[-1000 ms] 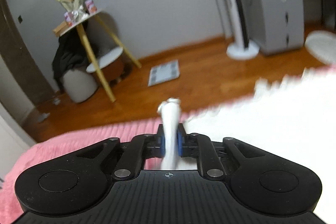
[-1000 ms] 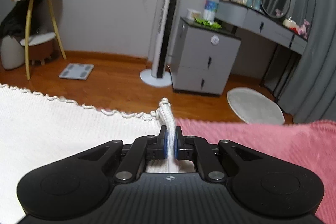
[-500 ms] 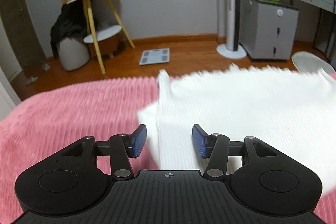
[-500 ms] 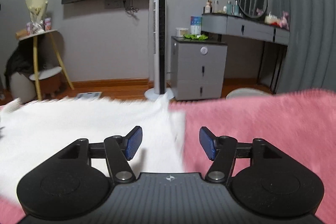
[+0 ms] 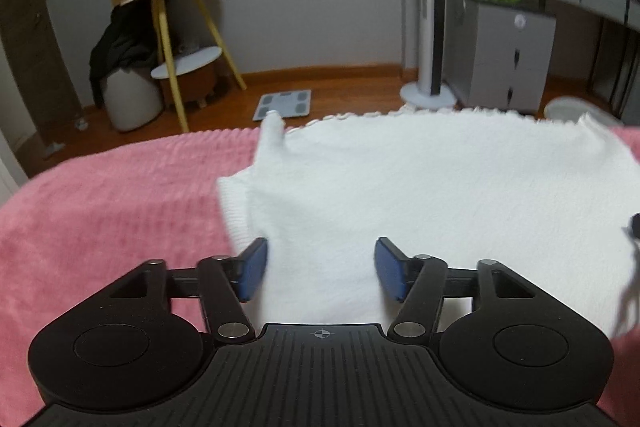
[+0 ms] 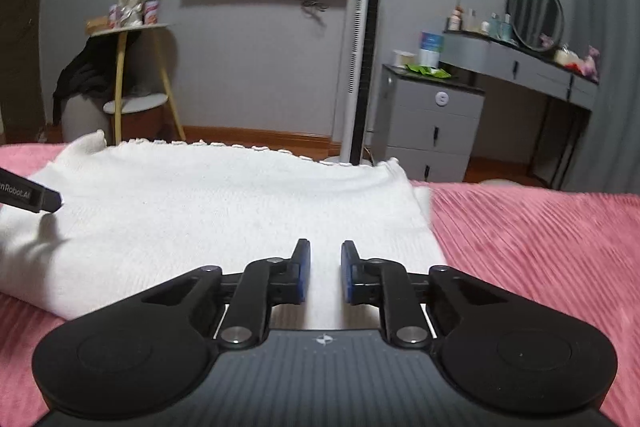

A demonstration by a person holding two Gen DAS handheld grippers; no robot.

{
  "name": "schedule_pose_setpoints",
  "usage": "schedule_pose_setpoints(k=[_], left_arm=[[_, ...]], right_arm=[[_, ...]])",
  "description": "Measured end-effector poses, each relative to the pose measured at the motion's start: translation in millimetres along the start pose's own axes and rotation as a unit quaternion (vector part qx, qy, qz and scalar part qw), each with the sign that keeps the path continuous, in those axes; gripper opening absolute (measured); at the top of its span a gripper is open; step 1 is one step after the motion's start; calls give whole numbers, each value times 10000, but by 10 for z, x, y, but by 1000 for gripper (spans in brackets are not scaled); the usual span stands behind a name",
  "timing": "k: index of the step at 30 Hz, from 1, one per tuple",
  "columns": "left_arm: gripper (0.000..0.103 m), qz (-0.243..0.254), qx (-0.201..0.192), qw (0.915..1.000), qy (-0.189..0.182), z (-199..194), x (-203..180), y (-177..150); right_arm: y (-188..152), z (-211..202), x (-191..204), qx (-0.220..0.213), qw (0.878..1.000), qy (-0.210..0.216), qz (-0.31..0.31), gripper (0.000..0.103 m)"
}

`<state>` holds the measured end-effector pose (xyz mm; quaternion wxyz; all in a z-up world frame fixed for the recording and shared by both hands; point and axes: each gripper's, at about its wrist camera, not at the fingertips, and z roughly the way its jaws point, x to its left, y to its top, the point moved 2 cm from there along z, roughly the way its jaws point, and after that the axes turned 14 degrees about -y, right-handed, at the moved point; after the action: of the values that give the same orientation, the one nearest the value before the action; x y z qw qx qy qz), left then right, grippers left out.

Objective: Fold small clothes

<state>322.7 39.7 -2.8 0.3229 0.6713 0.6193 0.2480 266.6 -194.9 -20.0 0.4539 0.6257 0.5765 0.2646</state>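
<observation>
On the pink bedspread (image 5: 100,211), the white garment (image 5: 440,187) now lies flat. Left gripper (image 5: 320,269) has let go, jaws wide; right gripper (image 6: 324,273) has narrowed, empty.

Bare pink bedspread (image 6: 540,239) beside garment (image 6: 224,203)

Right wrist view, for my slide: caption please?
Open right gripper above white knit garment spread on pink blanket.
</observation>
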Motion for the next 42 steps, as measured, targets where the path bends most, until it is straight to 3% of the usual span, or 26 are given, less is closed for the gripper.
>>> schedule_pose_setpoints(k=[3,6,10,16,20,23,25,28,30,32,35,37,38,42], left_arm=[[66,-35,-282,9995,149,60,-21,-45],[72,-55,-328,9993,180,180,-9,-69],[86,348,-362,9982,316,367,100,-160],[89,-452,-537,9975,46,153,459,-139],[89,-666,-644,9957,-31,10,664,-147],[94,-803,-464,9957,-47,112,803,-187],[102,-912,-405,9949,-116,169,905,-213],[103,-1528,-287,9862,-565,188,1124,-222],[101,-1651,-220,9848,-495,93,1125,-165],[98,-1488,-409,9870,-438,-103,1046,-118],[98,-1155,-752,9890,-538,-406,767,-158],[98,-962,-882,9895,-617,-498,595,-239],[98,-879,-851,9909,-552,-481,522,-278],[98,-794,-211,9955,-476,-215,404,-426]], right_arm=[[58,134,68,39,9999,114,20,15],[41,269,176,59,9998,105,-185,15],[-61,480,196,92,9994,112,-329,15],[-24,440,137,113,9986,164,-484,16],[-79,227,-115,68,9999,-111,43,17],[-199,288,-244,282,9990,-73,325,17],[-195,368,-235,328,9992,-104,217,17],[-181,447,-151,278,9992,-199,-208,17],[-165,456,-174,300,9993,-122,-203,17],[-117,393,-227,335,9994,-86,-54,18],[-56,151,-250,286,9984,88,482,30],[-80,-39,-142,274,9961,593,590,60],[-112,-126,-55,277,9950,801,535,65],[-215,-316,310,32,9926,1196,-225,66]])
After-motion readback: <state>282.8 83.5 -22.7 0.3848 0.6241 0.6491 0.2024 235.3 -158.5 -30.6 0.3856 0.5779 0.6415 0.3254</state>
